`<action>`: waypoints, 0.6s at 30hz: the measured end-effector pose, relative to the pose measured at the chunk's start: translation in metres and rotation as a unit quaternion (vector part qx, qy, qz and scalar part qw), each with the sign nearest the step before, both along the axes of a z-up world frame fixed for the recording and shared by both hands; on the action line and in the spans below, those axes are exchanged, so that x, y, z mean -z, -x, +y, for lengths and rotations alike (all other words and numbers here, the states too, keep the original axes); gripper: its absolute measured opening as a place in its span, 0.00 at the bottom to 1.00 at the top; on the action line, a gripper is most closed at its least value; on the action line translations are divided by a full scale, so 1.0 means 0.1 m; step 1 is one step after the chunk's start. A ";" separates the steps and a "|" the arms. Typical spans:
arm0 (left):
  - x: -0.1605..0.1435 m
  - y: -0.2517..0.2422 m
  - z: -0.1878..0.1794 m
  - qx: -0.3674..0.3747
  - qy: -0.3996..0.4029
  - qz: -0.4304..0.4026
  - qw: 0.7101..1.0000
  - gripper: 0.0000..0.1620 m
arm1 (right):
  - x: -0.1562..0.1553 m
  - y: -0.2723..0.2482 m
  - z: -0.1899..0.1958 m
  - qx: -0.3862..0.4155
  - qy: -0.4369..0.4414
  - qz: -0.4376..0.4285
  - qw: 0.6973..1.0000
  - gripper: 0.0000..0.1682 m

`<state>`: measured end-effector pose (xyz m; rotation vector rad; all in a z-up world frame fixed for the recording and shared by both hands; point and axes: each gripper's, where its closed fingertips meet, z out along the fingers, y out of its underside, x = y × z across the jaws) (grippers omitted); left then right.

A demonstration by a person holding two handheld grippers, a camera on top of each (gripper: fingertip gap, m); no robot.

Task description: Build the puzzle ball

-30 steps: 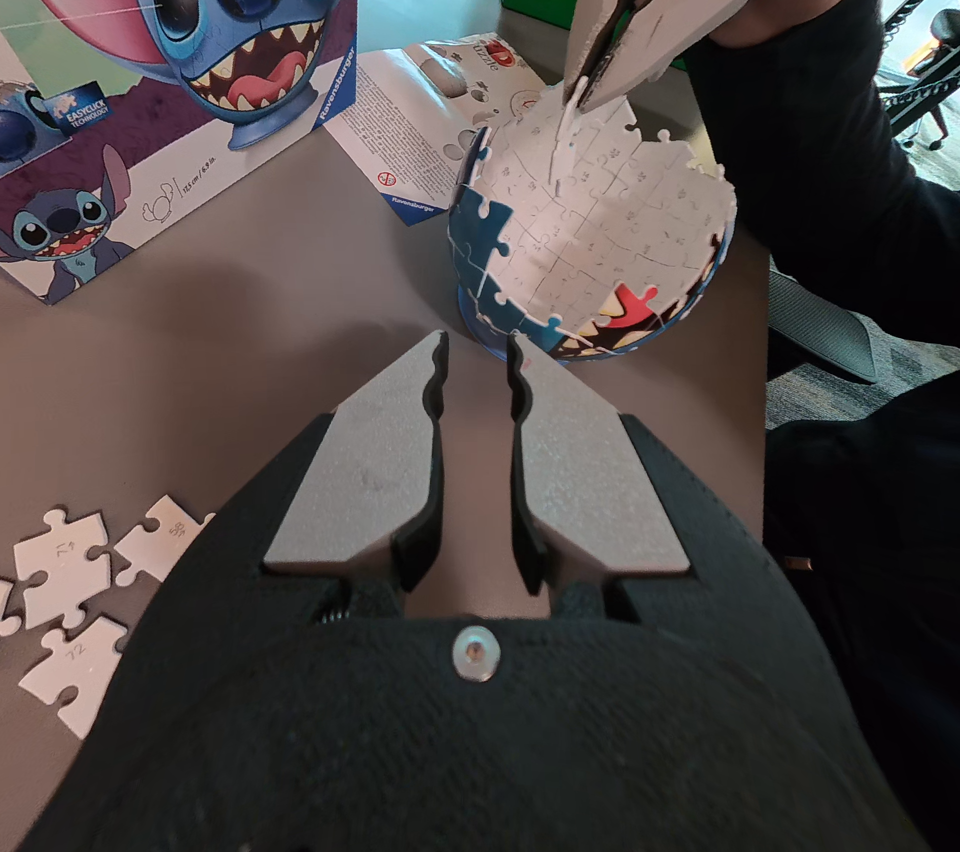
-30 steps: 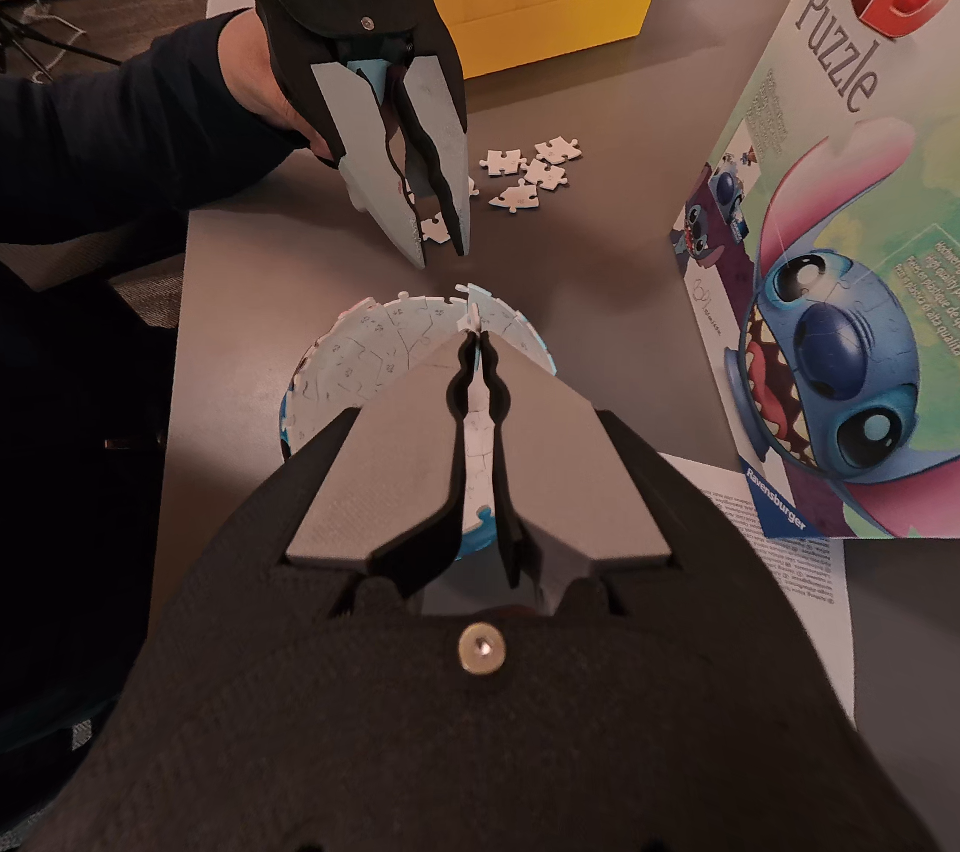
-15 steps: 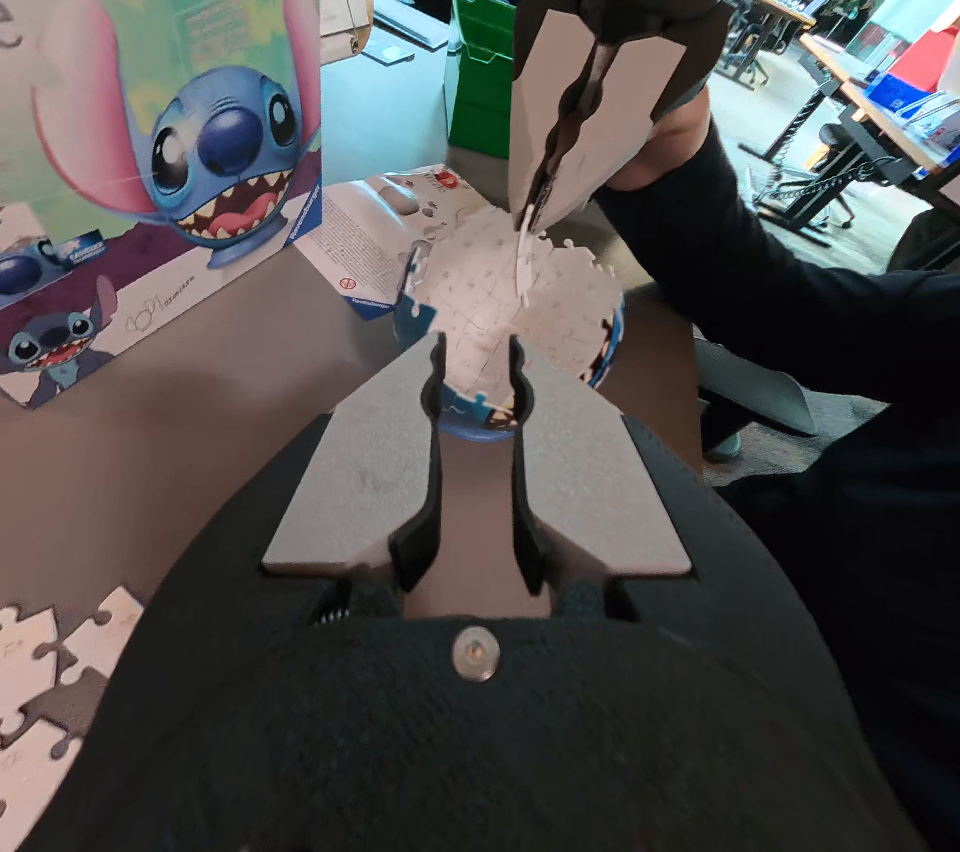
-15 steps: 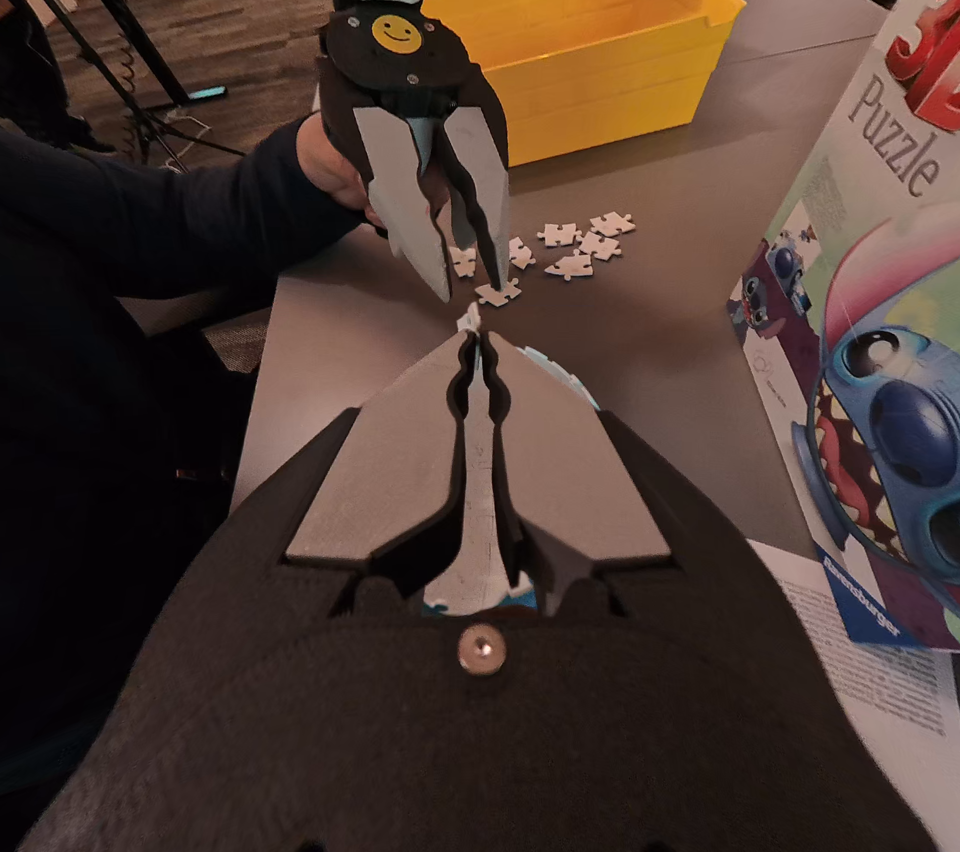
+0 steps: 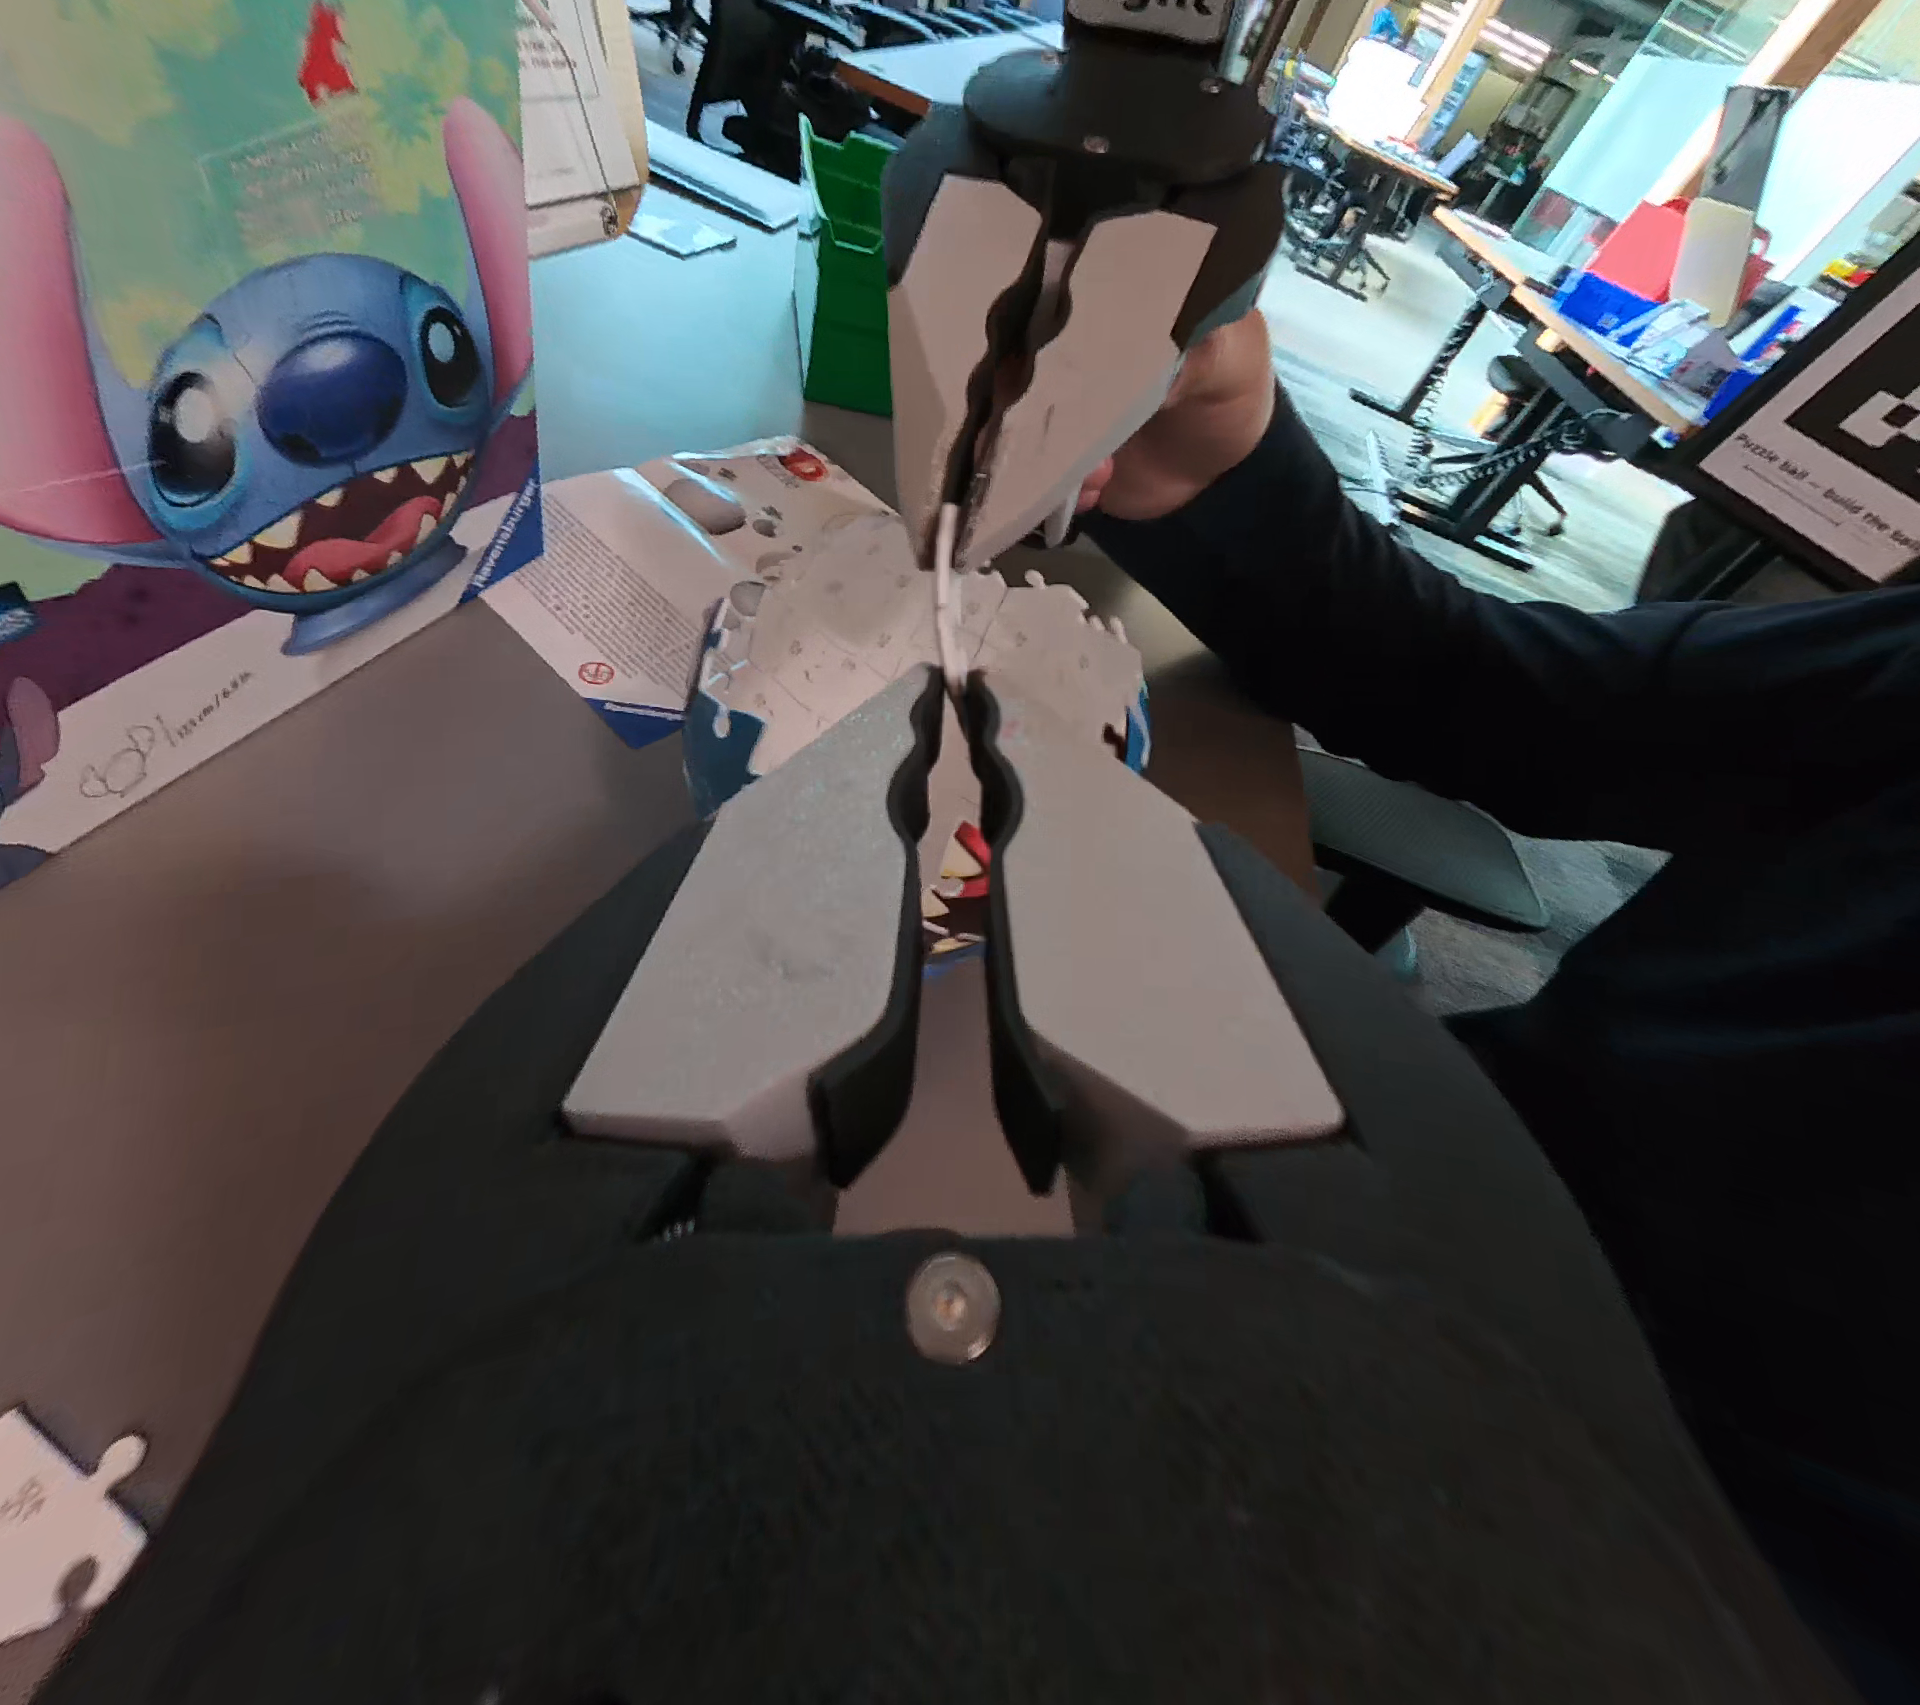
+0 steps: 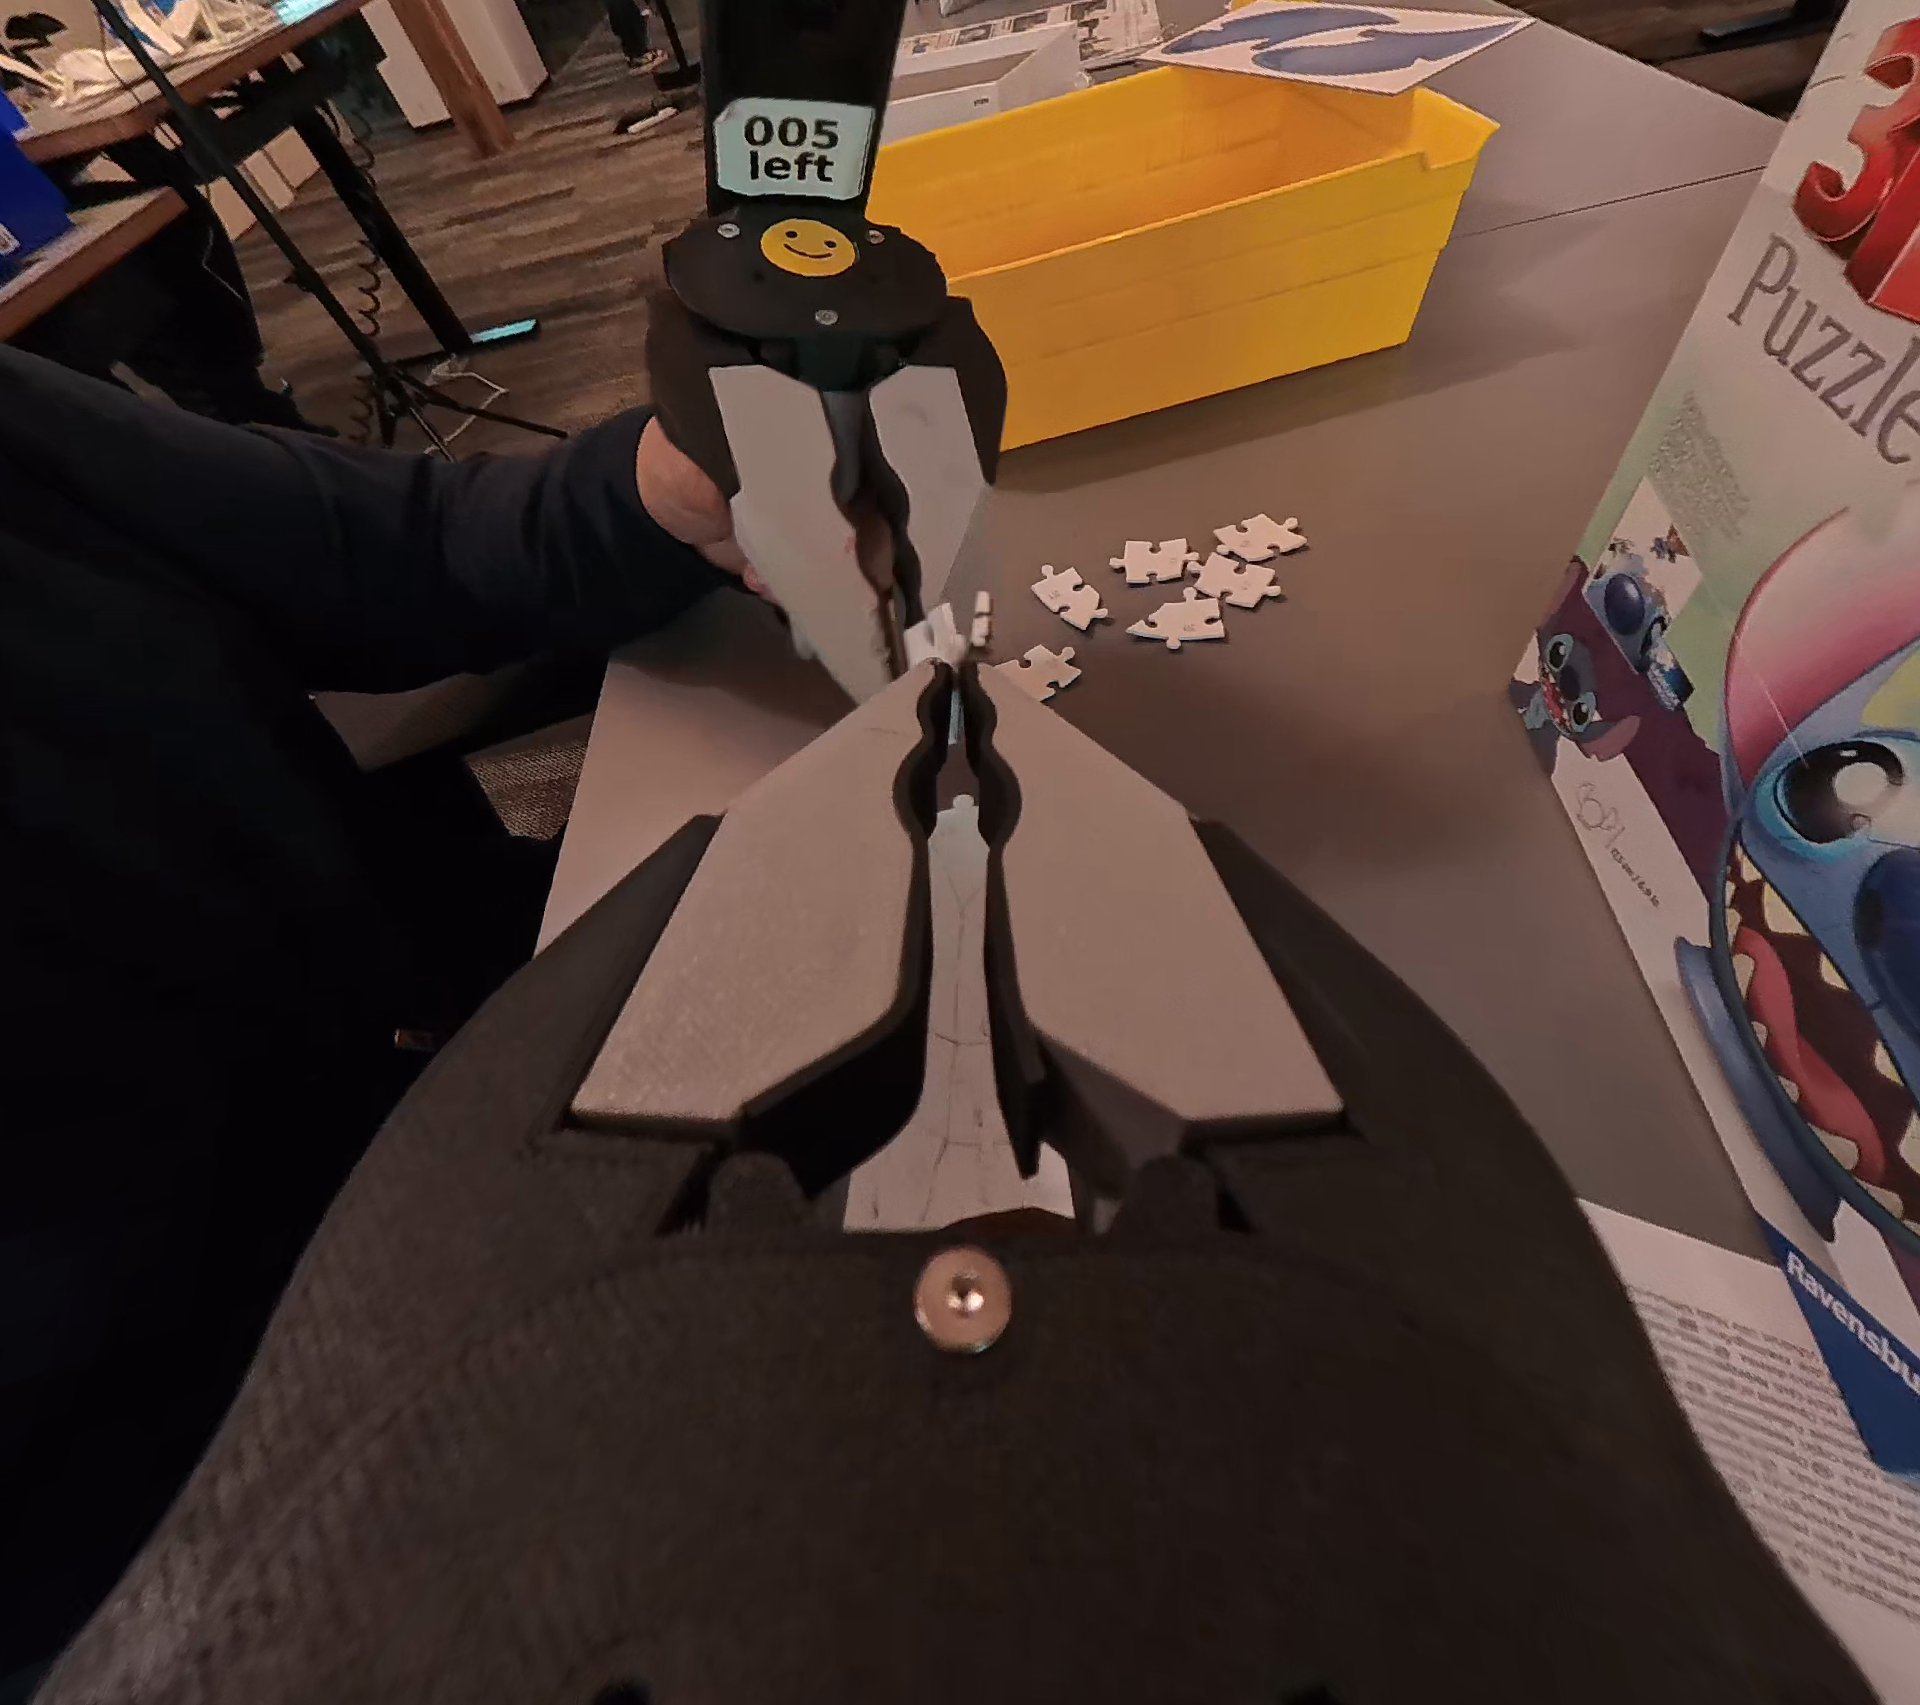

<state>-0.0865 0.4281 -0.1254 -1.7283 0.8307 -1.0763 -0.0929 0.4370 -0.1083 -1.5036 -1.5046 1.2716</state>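
The half-built puzzle ball, white inside and blue outside, stands on the grey table; in the right wrist view it shows only through the gap between my fingers. My right gripper is shut on a white puzzle piece and holds it edge-on above the ball's open rim. It comes down from above in the left wrist view. My left gripper has closed to a narrow gap and pinches the piece's free end. It faces me in the right wrist view.
Several loose white pieces lie on the table behind the left gripper; one shows at the lower left. The puzzle box stands on the table, a leaflet beside the ball, a yellow bin farther back. My two grippers' fingertips are within a few centimetres of each other.
Both grippers have risen and tilted up over the ball. My left gripper has moved in to the piece and closed from open to a narrow pinch on its free end. The right stays shut.
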 end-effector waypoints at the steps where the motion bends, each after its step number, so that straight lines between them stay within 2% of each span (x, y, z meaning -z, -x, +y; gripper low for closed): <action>1: -0.01 0.03 0.03 -0.009 -0.007 0.001 1.000 0.00 | 0.00 0.00 0.00 -0.001 0.001 0.001 1.000 0.00; 11: -0.16 0.20 0.13 -0.035 -0.009 -0.053 0.998 0.00 | 0.13 -0.01 0.01 -0.002 -0.010 -0.032 0.999 0.00; 18: -0.08 0.22 0.17 -0.040 -0.002 -0.032 0.999 0.00 | 0.10 -0.08 0.09 0.014 -0.045 -0.037 0.998 0.00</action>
